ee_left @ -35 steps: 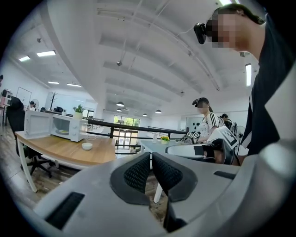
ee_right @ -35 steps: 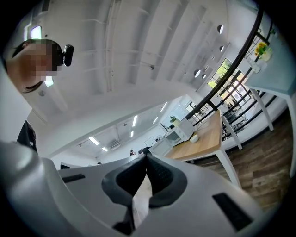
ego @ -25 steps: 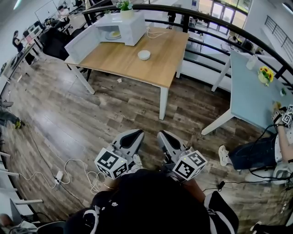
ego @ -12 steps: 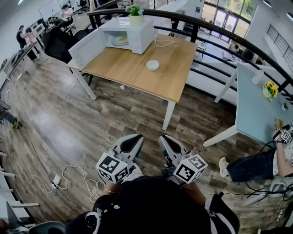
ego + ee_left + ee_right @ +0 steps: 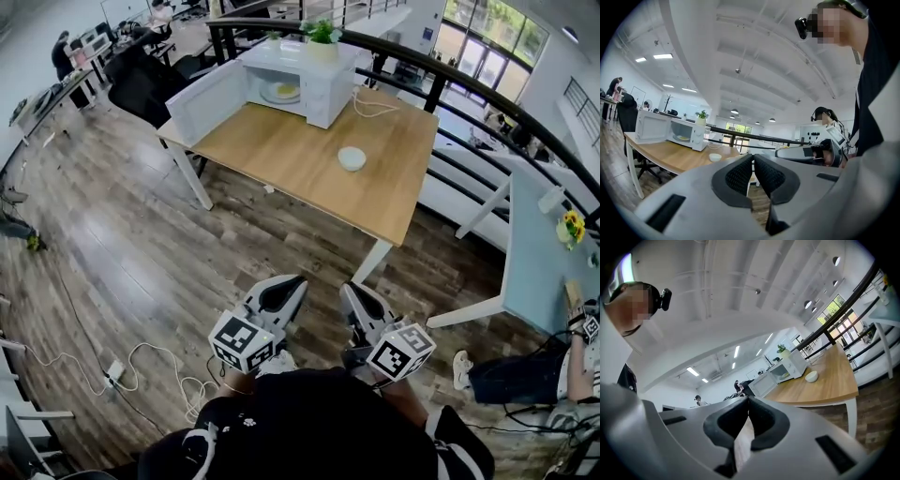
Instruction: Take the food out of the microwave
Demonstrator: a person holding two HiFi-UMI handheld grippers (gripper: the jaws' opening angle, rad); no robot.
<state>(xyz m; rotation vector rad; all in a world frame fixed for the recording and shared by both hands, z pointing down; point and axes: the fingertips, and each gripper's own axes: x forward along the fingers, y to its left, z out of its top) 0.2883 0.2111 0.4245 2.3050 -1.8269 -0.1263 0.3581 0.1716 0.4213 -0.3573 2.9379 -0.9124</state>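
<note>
- Bottom centre of the head view: the left tongs [image 5: 281, 292] and right tongs [image 5: 361, 302] sit side by side over the wooden floor [image 5: 141, 244]. Each pair is closed tip to tip on nothing, well short of the tabletop [image 5: 281, 155].
- My reading of progress: no food is out yet. The approach, the reach in, the grasp and the lift out are all left.
- Lower left: a white cable [image 5: 155, 352] loops on the floor, off the straight line ahead. At the right, a second table [image 5: 548, 272] and a seated person [image 5: 525, 375] close that side. The floor between looks open.
- Middle: the tabletop's near edge comes first, with 1 small white bowl [image 5: 352, 157] on it, well apart from the microwave [image 5: 298, 82].
- Upper centre: the microwave's door [image 5: 208, 100] is already swung wide toward the left, so that step is done. The food [image 5: 281, 91] lies on a plate inside.
- The opening faces lower left, so rounding the tabletop's left corner looks necessary. The door's free edge, dark chairs [image 5: 141, 89] and the black railing [image 5: 487, 94] behind bound that room.
</note>
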